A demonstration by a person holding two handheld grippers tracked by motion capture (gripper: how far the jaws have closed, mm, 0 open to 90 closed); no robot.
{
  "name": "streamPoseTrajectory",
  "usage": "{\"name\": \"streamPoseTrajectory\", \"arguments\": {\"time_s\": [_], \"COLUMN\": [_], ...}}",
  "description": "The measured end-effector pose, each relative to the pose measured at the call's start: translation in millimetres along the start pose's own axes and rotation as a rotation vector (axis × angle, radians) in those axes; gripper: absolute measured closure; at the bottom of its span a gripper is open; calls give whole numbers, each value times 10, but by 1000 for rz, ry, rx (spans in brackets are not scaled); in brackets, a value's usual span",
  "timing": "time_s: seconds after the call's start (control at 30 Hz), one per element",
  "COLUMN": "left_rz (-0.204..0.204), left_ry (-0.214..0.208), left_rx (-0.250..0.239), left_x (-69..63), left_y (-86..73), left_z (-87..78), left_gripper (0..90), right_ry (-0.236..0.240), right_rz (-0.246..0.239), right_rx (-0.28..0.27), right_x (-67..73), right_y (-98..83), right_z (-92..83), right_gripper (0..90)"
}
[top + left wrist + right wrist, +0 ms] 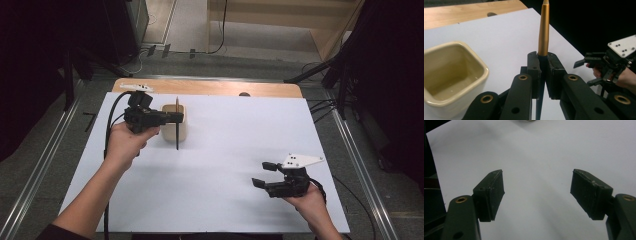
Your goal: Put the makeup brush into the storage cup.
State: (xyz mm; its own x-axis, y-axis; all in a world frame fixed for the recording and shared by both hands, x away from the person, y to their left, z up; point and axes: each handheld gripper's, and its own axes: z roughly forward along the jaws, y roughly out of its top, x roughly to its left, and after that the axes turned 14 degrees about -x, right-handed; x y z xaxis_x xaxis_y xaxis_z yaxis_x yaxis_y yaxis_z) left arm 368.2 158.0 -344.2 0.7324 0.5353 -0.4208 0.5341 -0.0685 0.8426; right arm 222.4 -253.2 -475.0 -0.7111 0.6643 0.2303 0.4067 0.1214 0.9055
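Table (210, 170): white sheet laid over a wooden top, the wood bare along the far edge; the surface is otherwise uncluttered.

Cup (174, 129): cream, square with rounded corners, open top, standing upright on the far left part of the sheet. In the left gripper view its hollow looks empty (451, 72).

Left gripper (176, 117): held above the table just beside the cup, jaws clamped tight on a pen. A black cable trails from it toward the near edge.

Right gripper (264, 174): low over the near right part of the sheet, well apart from the cup, jaws spread wide with nothing between the pads (495, 195).

Pen (177, 125): slim, upright, gripped about mid-length; gold upper barrel (544, 30), dark lower part hanging down in front of the cup, clear of the sheet as far as can be told.

Progress, as judged: the pen is picked up and held upright next to the cup; lowering it into the cup and letting go appear to be left. The right hand has no part yet.
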Motion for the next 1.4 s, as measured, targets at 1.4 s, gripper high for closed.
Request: {"name": "streamPoseTrajectory", "arguments": {"time_s": [1.4], "left_rz": [30], "left_ry": [172], "left_rx": [-147], "left_x": [427], "left_y": [481], "left_z": [185], "left_gripper": [830], "right_ry": [1], "right_rz": [1], "right_rx": [-5], "right_x": [17], "right_y": [13], "right_z": [12], "right_gripper": [277]}}
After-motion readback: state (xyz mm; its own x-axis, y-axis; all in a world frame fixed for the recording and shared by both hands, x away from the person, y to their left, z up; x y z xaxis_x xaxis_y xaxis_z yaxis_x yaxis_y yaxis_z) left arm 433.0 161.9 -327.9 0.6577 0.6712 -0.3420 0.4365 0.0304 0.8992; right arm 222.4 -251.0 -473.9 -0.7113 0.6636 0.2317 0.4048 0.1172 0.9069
